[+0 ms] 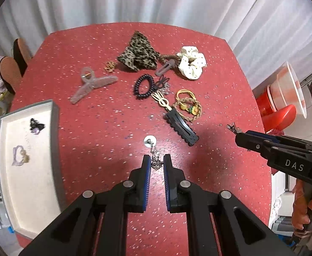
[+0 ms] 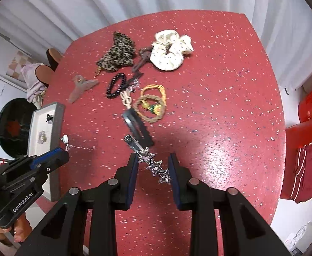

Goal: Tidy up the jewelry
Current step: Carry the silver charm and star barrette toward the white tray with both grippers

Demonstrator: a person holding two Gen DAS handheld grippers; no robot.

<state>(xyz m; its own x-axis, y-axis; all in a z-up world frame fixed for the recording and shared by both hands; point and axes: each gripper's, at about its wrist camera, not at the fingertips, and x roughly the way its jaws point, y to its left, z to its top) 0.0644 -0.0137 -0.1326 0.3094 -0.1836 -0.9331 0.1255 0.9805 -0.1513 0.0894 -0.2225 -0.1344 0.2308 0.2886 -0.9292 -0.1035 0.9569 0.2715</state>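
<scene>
Writing first: "DAS" in white on the black body of the right gripper (image 1: pixel 238 133), seen from the left camera, and "GenRobot.AI" along the side of the left gripper (image 2: pixel 65 149), seen from the right camera. Nothing else readable.

Left fingers (image 1: pixel 147 166) nearly together, pinching a thin silver chain earring with a round white disc at its end (image 1: pixel 150 140); chain dangling above the red speckled desk (image 1: pixel 104 132). Right fingers (image 2: pixel 133 166) set a bit wider, clamped on a silver hair clip with three rhinestone stars (image 2: pixel 153 166), lying crosswise between the pads, its metal tip poking out up-left.

Off to the left, white rectangular tray with grey rim (image 1: pixel 55 128), hanging partly over the desk edge, holding a small black-and-purple piece (image 1: pixel 36 125) and a pale lilac one (image 1: pixel 20 155).

Still piled mid-desk: leopard-print fabric bow (image 1: pixel 139 53), cream dotted scrunchie (image 1: pixel 191 61), translucent grey claw clip (image 1: pixel 92 83), black spiral hair tie (image 1: pixel 144 86), braided tan bracelet with yellow beads (image 1: pixel 188 106), black scalloped barrette (image 1: pixel 181 128).
</scene>
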